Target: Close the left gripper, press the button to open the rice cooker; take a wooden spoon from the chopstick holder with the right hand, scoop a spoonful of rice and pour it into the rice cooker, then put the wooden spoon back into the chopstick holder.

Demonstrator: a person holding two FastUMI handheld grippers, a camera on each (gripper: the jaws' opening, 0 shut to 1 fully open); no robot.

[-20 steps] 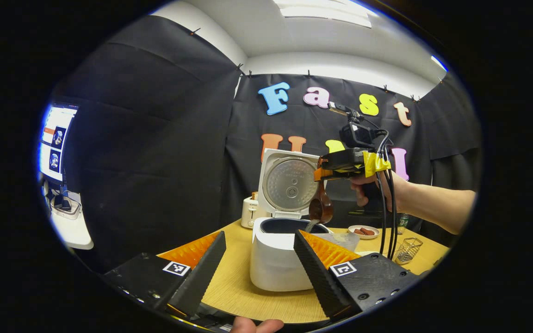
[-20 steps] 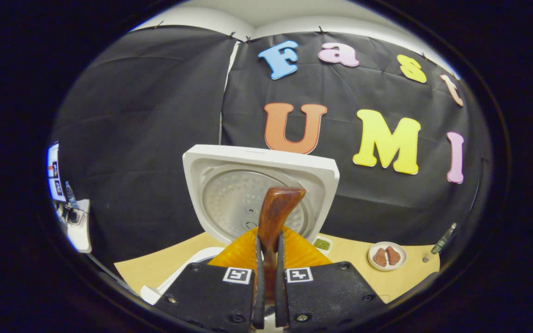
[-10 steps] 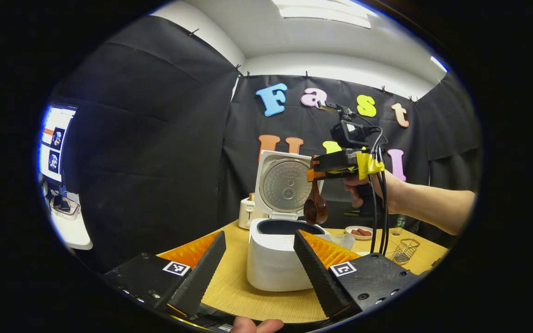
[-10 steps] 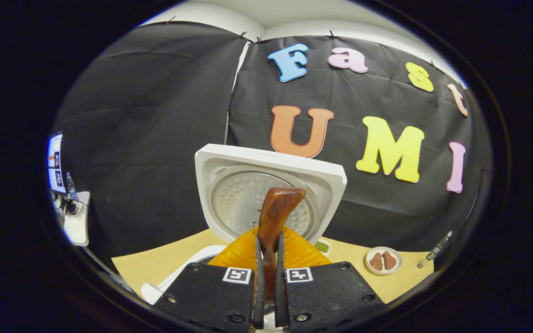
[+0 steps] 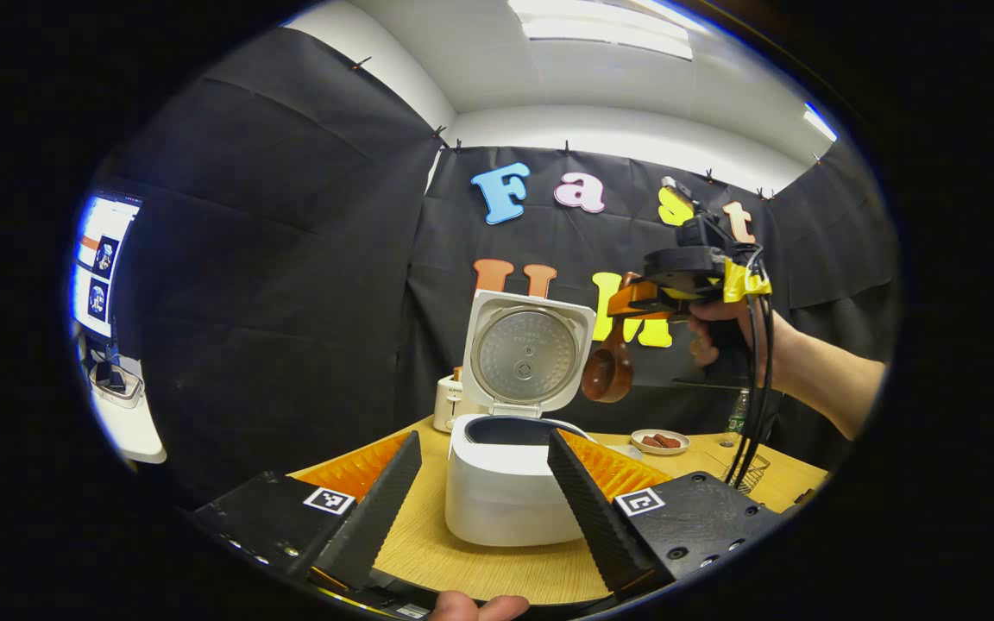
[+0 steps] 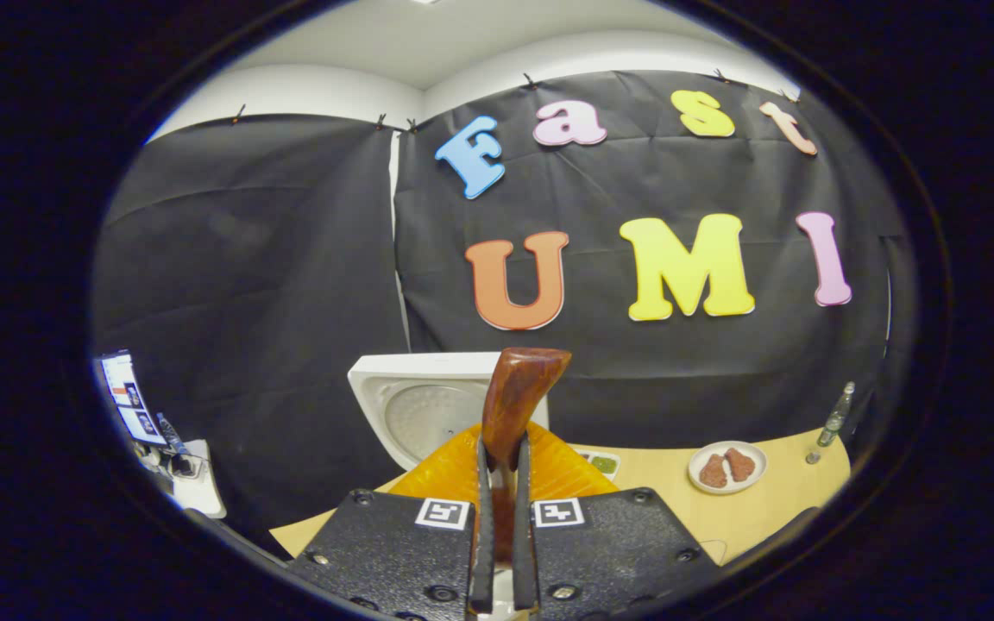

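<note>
The white rice cooker (image 5: 501, 496) stands on the wooden table with its lid (image 5: 527, 354) raised upright and the dark pot rim showing. My left gripper (image 5: 484, 492) hangs in front of it, jaws wide apart and holding nothing. My right gripper (image 5: 635, 302) is held by a hand up to the right of the lid, shut on the brown wooden spoon (image 5: 607, 373), whose bowl hangs down beside the lid. In the right gripper view the spoon handle (image 6: 519, 392) sticks up between my shut fingers (image 6: 497, 517), with the lid (image 6: 428, 410) behind it. A wire chopstick holder (image 5: 743, 470) stands at the table's right.
A small white plate with brown pieces (image 5: 659, 442) (image 6: 726, 467) lies behind the cooker to the right, with a bottle (image 6: 833, 416) farther right. A white toaster (image 5: 447, 404) stands behind the cooker's left. A small green-filled dish (image 6: 602, 464) lies near the lid.
My right gripper has lifted the spoon up and to the right, away from above the cooker's pot. The left gripper has stayed open and shifted slightly.
</note>
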